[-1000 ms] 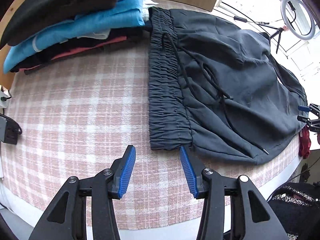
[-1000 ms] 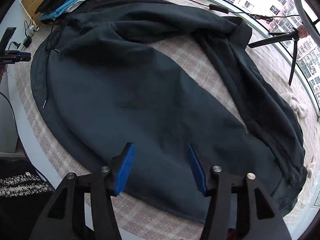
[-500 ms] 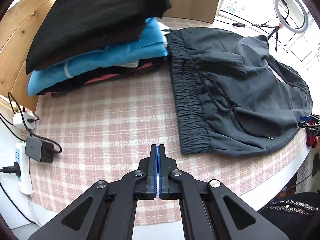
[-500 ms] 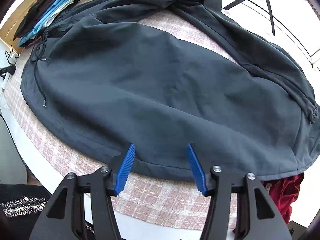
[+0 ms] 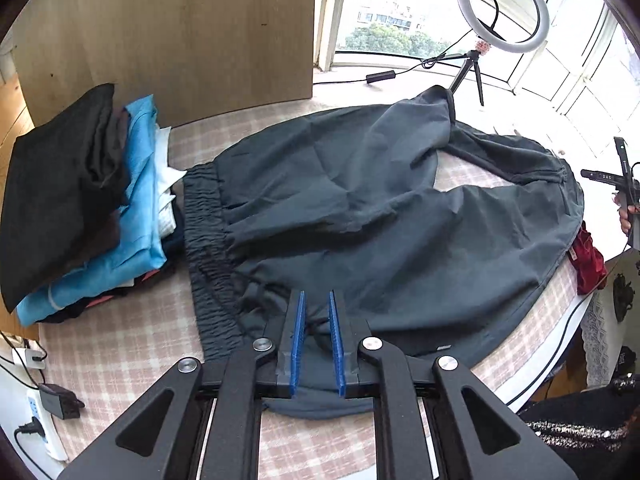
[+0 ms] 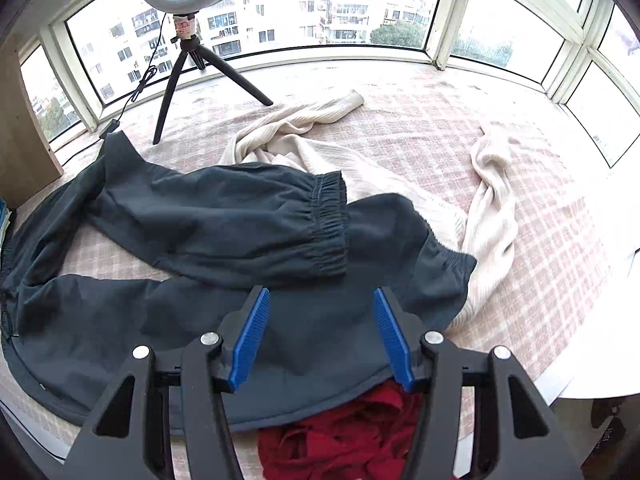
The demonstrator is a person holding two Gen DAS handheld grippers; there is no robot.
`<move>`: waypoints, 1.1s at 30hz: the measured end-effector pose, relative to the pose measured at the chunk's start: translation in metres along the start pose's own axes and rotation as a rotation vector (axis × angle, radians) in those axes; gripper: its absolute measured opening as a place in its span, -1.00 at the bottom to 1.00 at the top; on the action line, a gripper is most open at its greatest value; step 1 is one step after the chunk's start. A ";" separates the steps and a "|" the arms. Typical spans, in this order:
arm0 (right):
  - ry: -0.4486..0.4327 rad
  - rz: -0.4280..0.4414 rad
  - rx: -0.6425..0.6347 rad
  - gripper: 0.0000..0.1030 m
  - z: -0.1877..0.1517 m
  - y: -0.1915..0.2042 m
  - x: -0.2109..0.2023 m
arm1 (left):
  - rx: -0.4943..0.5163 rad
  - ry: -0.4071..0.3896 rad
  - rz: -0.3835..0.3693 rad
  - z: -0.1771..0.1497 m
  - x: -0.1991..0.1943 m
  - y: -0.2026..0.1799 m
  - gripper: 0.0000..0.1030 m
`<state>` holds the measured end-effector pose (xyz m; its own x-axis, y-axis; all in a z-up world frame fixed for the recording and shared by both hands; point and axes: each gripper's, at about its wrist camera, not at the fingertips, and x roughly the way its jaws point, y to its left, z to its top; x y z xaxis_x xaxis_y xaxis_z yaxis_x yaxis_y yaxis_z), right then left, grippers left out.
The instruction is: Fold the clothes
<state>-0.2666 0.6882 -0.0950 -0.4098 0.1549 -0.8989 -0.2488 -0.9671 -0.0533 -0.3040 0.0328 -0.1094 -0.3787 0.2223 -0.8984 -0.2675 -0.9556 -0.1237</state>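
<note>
Your left gripper (image 5: pixel 317 334), jaws narrow and opening, has a fold of the pants (image 5: pixel 400 216) between its pads at the waistband's near corner, while your right gripper (image 6: pixel 322 336) hangs half-open, holding nothing, the cuffs at its 12 o'clock.

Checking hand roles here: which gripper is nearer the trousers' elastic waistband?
Left. The left gripper sits at the waistband corner, fabric between its opening fingers; the right gripper hovers open near the leg cuffs.
</note>
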 end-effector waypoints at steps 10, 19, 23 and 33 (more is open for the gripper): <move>0.187 0.144 -0.111 0.04 0.068 -0.007 0.118 | -0.051 0.068 0.027 0.074 0.074 -0.049 -0.69; 0.040 0.249 -0.160 -0.50 0.068 -0.013 0.080 | -0.046 0.169 0.055 0.099 0.137 -0.057 -0.69; -0.083 0.169 -0.112 -0.51 0.090 -0.031 0.045 | -0.029 0.203 0.067 0.102 0.152 -0.061 -0.69; -0.108 -0.103 -0.010 -0.49 0.168 -0.097 0.086 | 0.011 0.193 0.056 0.117 0.150 -0.077 -0.58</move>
<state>-0.4253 0.8291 -0.0941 -0.4746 0.2736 -0.8366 -0.2858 -0.9469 -0.1476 -0.4440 0.1623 -0.1853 -0.2163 0.1263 -0.9681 -0.2604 -0.9632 -0.0675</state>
